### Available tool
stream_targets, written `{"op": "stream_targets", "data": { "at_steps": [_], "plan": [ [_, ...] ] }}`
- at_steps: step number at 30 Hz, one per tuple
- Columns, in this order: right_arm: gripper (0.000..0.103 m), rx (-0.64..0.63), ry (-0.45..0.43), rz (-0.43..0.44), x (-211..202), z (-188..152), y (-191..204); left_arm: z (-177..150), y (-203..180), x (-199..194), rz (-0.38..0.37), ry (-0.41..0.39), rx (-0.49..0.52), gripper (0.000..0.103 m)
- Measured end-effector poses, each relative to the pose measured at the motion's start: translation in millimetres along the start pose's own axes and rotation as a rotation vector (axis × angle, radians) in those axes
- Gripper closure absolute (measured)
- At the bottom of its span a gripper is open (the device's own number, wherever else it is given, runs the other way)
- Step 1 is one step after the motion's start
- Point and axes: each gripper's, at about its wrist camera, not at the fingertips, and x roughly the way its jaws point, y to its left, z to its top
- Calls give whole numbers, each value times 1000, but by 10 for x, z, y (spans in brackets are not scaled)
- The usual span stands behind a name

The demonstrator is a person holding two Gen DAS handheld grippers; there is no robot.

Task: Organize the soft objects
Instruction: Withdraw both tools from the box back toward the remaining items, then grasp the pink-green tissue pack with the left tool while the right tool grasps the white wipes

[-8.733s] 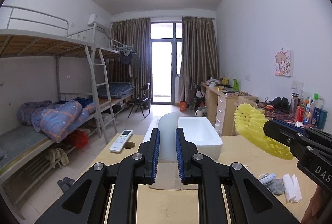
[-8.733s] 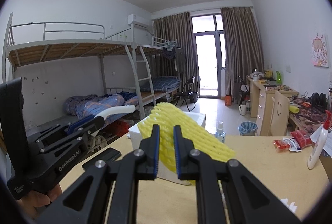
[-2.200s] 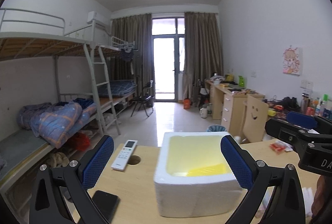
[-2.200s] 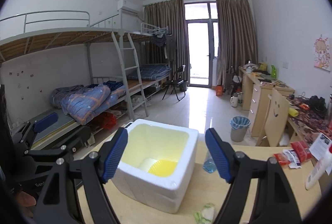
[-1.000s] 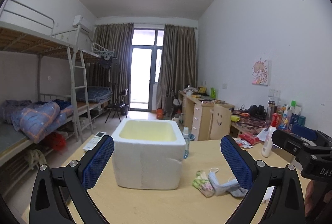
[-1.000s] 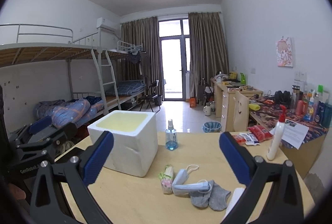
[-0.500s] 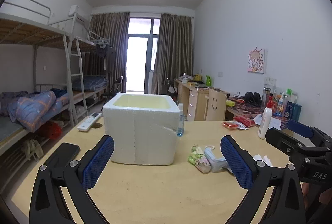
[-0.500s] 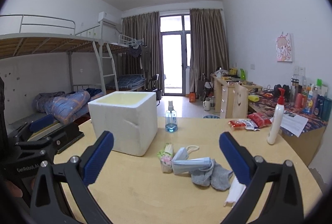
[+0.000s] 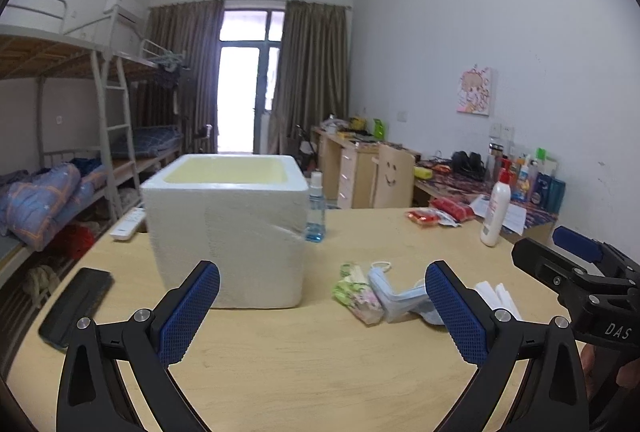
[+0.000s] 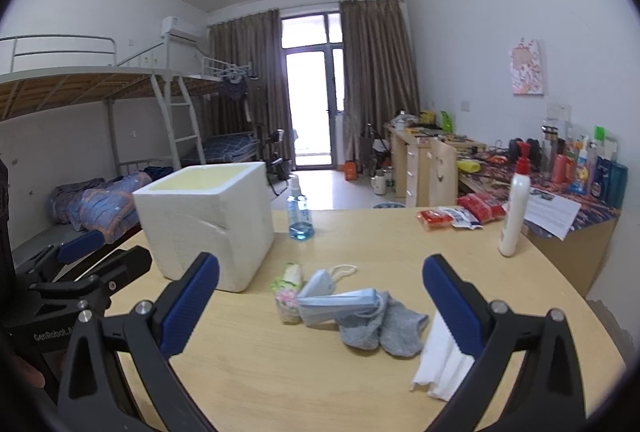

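A white foam box [image 9: 224,228] stands on the wooden table [image 9: 300,364], also in the right wrist view [image 10: 208,224]. Right of it lie soft items: a floral cloth [image 10: 289,292], blue face masks [image 10: 336,302], grey socks [image 10: 384,328] and white folded tissue [image 10: 440,360]. In the left wrist view the cloth [image 9: 358,294] and masks [image 9: 400,300] show too. My left gripper [image 9: 322,308] is open and empty, held low before the box. My right gripper [image 10: 320,306] is open and empty, just short of the pile.
A blue spray bottle [image 10: 300,210] stands behind the pile. A white lotion bottle [image 10: 514,208] and red snack packs [image 10: 460,214] sit at the far right. A black phone [image 9: 76,306] and a remote [image 9: 128,224] lie left of the box.
Both grippers let go of the foam nets into the box, opened wide, then pulled back and dropped low. The soft pile on the table has come into view.
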Motion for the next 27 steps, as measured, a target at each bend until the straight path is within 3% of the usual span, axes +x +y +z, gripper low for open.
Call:
{"op": "stream_targets", "data": {
  "at_steps": [15, 27],
  "plan": [
    [0, 90, 36, -190, -154, -140, -406, -21, -276, 377, -161, 74, 18, 0],
    [0, 120, 109, -204, 7, -203, -605, 52, -395, 631, -147, 113, 30, 0]
  ]
}}
